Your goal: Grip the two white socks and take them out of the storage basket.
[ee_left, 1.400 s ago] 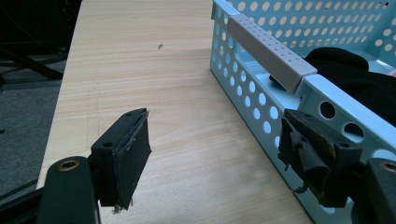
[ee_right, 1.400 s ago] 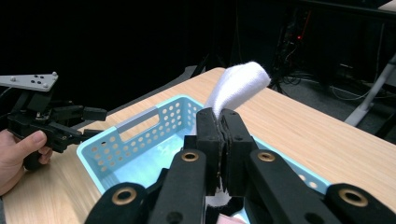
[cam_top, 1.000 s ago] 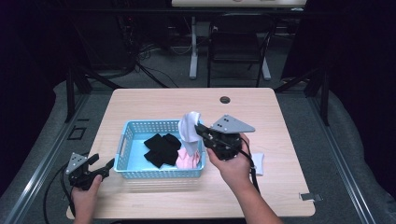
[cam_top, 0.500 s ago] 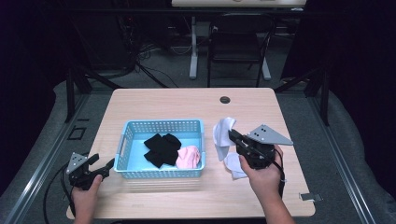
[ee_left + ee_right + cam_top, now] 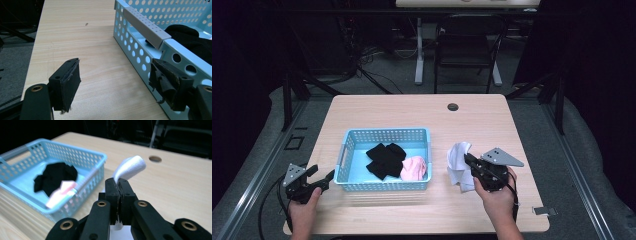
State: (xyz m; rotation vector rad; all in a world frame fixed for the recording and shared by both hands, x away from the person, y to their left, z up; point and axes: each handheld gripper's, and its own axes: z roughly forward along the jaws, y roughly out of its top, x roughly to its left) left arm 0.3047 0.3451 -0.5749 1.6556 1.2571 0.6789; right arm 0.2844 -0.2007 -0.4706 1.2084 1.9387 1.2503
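A light blue basket (image 5: 384, 135) sits left of the table's centre, holding a black garment (image 5: 384, 160) and a pink cloth (image 5: 415, 168). To the basket's right my right gripper (image 5: 468, 160) is shut on a white cloth (image 5: 457, 155), which rests on another white piece (image 5: 466, 182) on the table. In the right gripper view the white cloth (image 5: 130, 165) curls up from between the closed jaws of my right gripper (image 5: 118, 182). My left gripper (image 5: 323, 178) stands open near the basket's front left corner. In the left gripper view my left gripper (image 5: 117, 80) has its right jaw against the basket wall (image 5: 130, 47).
A round cable hole (image 5: 453, 107) marks the table's far side. Bare wood lies beyond the basket and at the right. A chair (image 5: 467, 45) and cables stand on the floor behind the table.
My right gripper carried the white cloth from over the basket to the right and down onto the table beside it. The left gripper stayed put.
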